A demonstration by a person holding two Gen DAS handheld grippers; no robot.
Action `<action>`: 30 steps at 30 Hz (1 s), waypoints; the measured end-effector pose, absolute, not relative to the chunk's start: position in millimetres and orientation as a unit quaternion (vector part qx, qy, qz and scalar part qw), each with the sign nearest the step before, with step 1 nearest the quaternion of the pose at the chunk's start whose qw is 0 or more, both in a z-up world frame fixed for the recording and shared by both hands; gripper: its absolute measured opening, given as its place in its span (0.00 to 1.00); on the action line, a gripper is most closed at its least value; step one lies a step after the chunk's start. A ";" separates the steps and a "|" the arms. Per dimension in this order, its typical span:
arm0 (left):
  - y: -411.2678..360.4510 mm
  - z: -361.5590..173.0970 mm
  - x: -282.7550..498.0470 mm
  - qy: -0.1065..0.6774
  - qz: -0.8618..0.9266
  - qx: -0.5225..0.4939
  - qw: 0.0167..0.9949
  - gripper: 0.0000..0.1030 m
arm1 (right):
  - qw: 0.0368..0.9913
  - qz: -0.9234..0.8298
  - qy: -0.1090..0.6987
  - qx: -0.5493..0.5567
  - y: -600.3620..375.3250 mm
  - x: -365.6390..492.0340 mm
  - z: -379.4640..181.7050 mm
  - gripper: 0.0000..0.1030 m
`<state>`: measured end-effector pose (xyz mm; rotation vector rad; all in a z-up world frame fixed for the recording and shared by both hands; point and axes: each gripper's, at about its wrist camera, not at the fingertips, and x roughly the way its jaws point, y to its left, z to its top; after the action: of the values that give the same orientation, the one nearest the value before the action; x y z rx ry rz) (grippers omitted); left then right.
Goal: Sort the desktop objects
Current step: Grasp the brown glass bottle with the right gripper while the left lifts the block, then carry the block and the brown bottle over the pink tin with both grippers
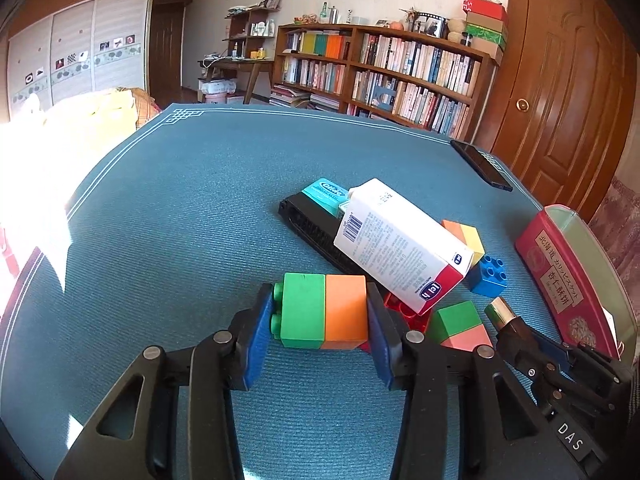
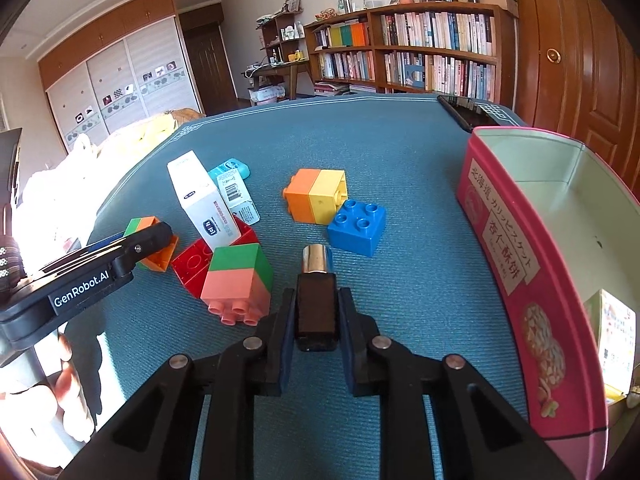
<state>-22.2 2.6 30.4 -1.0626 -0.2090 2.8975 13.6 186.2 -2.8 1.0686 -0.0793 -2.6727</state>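
Both grippers are gripping something over the teal table mat (image 1: 168, 208).

The left gripper (image 1: 318, 316) is clamping a green-and-orange block pair (image 1: 324, 316) just beside the white carton (image 1: 400, 240), which is leaning across red bricks (image 2: 192, 260). The right gripper (image 2: 317, 312) is squeezing a dark bottle with a gold cap (image 2: 316, 292), near the blue brick (image 2: 357, 224) and left of the open pink tin (image 2: 500, 240).

Left tool (image 1: 318, 320) clamps green-orange block (image 1: 324, 311); white carton (image 1: 400, 246) just beyond.
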 end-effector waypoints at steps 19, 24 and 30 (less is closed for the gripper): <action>18.4 49.6 -6.3 -0.067 0.945 -0.316 0.043 0.45 | 0.115 -0.938 -0.061 0.323 210.0 47.4 30.9 0.22; 32.1 60.9 4.4 -0.058 0.949 -0.304 0.058 0.45 | 0.100 -0.947 -0.072 0.297 226.1 61.4 47.7 0.22; 52.8 75.0 18.4 -0.046 0.952 -0.292 0.082 0.45 | 0.069 -0.955 -0.085 0.275 252.2 76.0 59.1 0.22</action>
<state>18.4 52.8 75.0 -0.8719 -0.1385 2.8431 76.0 252.2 59.1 0.8294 -0.2569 -2.8760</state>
